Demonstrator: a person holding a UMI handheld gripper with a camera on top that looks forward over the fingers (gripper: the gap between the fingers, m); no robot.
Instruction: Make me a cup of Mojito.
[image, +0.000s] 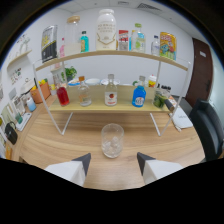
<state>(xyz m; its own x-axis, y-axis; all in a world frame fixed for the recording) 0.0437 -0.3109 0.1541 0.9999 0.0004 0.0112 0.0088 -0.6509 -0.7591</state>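
Clear glass (112, 140) standing upright on the wooden desk (60, 142), just ahead of the gripper (113, 163) and roughly centred on the gap between its fingers. Gripper spread wide, holding nothing, fingertips short of the glass. Pale lumps inside the glass, probably ice, filling only the lower part.

Likely to handle as rigid, smooth and slippery, breakable if squeezed hard or knocked over; fairly light with so little in it, so prone to sliding on the desk under a one-sided push. Best taken around the mid wall, both fingers on opposite sides, below the rim and above the base, with gentle, even pressure.

Beyond the glass, a white wire shelf (112, 107); on its lower board, a red bottle (62, 94), two clear bottles, and a blue bottle (139, 95), well apart from the glass.
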